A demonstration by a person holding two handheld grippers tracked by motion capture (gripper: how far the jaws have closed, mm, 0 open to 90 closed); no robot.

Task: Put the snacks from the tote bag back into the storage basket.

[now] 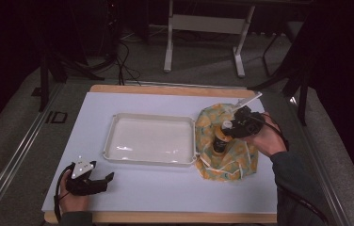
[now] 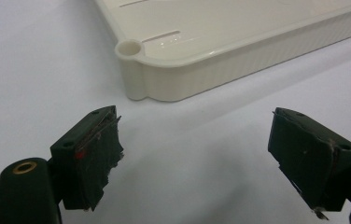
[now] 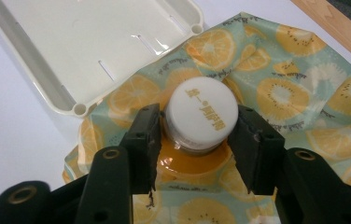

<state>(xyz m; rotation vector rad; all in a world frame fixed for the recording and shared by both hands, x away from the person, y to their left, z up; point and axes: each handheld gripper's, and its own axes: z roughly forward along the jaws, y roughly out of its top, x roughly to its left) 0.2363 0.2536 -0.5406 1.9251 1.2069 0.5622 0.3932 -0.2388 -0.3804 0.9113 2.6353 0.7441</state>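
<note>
The bottle (image 3: 202,122) stands upright on the fruit-print bag (image 3: 276,84) beside the tray (image 1: 118,123) on the desk. The right gripper (image 3: 197,135) pinches its neck under the white cap (smooth, probably slippery, top-heavy). The left gripper (image 2: 197,154) rests spread, empty.

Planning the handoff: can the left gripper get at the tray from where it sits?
Probably yes. The left gripper is open, pointing at the tray corner, with bare table between them.
</note>
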